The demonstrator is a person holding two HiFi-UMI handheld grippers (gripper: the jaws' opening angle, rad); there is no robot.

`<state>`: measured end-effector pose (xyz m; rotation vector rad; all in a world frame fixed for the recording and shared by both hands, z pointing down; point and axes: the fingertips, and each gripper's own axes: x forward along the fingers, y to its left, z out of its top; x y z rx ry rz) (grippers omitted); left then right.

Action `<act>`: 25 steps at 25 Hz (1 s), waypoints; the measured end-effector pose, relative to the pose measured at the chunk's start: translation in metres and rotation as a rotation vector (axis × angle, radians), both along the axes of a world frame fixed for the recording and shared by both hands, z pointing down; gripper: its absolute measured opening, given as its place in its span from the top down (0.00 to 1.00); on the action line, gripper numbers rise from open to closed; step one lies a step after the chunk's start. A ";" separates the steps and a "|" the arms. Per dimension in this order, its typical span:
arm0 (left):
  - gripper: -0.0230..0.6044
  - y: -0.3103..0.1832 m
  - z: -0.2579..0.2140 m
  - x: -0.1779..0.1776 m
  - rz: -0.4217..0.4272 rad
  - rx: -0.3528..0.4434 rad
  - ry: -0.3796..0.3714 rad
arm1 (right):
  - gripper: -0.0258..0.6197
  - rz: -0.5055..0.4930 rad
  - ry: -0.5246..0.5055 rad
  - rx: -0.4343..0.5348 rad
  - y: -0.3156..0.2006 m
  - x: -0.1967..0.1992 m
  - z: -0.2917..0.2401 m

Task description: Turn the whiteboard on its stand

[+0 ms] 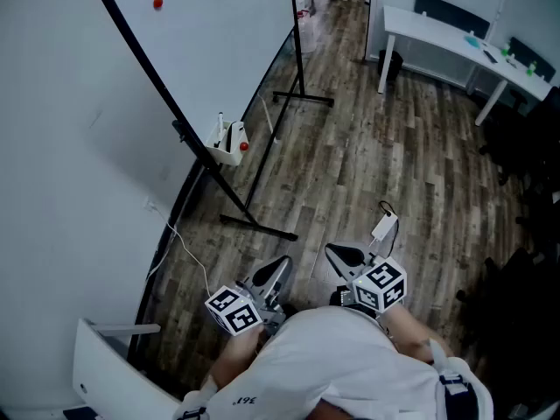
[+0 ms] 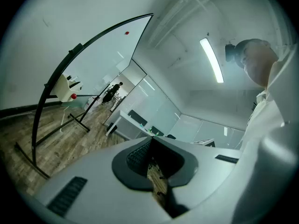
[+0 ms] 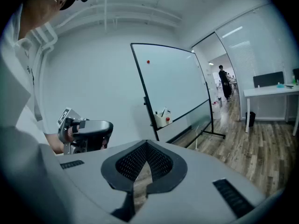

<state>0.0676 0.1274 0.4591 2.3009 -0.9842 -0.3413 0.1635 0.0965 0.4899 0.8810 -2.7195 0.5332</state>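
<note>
Jaws closed and empty on both: left gripper (image 1: 278, 269) and right gripper (image 1: 343, 254) sit low by the person. Well ahead, to the left, stands the whiteboard (image 1: 219, 24), its length running away along the wall (image 1: 61, 147); left gripper is nearer.

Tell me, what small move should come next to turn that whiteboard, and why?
Probably step closer and raise the left gripper toward the whiteboard. Both it and the right gripper are empty, jaws together, held near the person's body, well apart from the board.
</note>
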 end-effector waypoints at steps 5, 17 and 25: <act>0.95 -0.001 0.000 -0.001 -0.006 -0.003 0.002 | 0.92 -0.008 0.004 0.007 -0.001 -0.003 -0.001; 0.95 0.004 0.003 0.000 -0.032 0.004 -0.005 | 0.92 -0.010 -0.035 -0.032 0.000 0.003 0.005; 0.95 0.000 0.003 0.001 -0.071 -0.002 -0.014 | 0.92 0.010 -0.047 -0.034 -0.003 0.017 0.006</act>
